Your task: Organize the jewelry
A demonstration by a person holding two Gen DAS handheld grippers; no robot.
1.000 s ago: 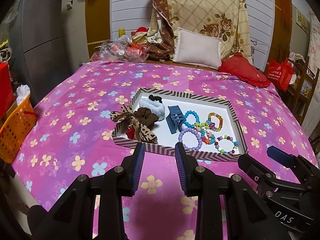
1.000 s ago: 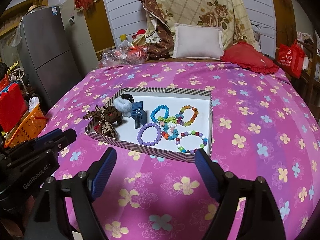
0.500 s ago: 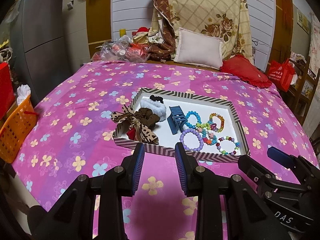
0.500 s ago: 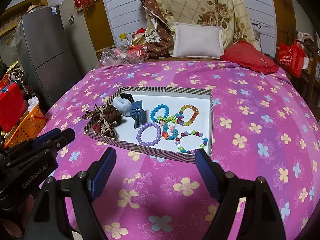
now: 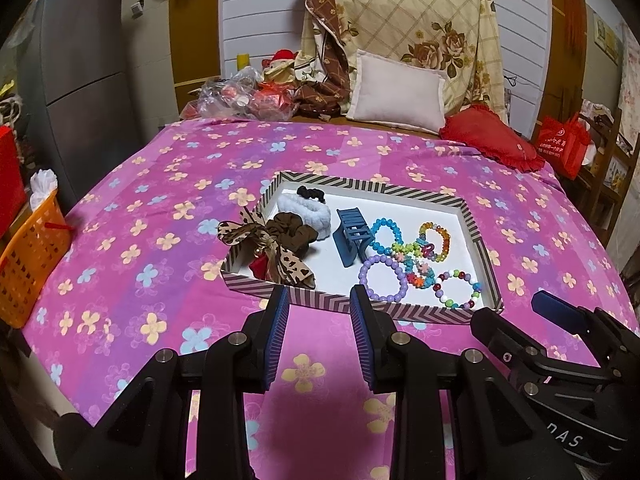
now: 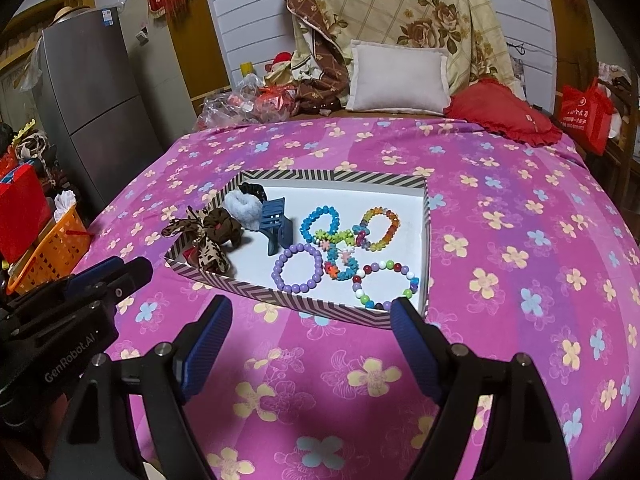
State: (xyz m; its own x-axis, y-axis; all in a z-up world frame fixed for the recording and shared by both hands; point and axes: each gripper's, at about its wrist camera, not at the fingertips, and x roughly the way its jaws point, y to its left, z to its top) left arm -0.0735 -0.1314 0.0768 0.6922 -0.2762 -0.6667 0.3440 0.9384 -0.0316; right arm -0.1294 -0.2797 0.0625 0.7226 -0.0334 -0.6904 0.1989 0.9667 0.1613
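A striped box lid (image 5: 476, 236) (image 6: 427, 240) lies on the pink flowered bedspread. It holds a leopard bow (image 5: 280, 256) (image 6: 200, 240), a brown scrunchie (image 5: 294, 232), a white scrunchie (image 5: 306, 206), a blue claw clip (image 5: 352, 236) (image 6: 276, 220), a purple bead bracelet (image 5: 382, 278) (image 6: 298, 268) and several coloured bracelets (image 6: 384, 280). My left gripper (image 5: 318, 312) is open with a narrow gap and empty, just short of the lid's near edge. My right gripper (image 6: 310, 324) is wide open and empty, also short of the lid.
An orange basket (image 5: 28, 256) hangs off the bed's left side. Pillows (image 5: 396, 92) and plastic bags (image 5: 240, 96) lie at the headboard. A red bag (image 5: 564, 148) stands on the right. A grey fridge (image 5: 80, 80) stands at the left.
Both views have shifted very slightly; the box lid sits a touch higher in the left wrist view. The jaws have not changed.
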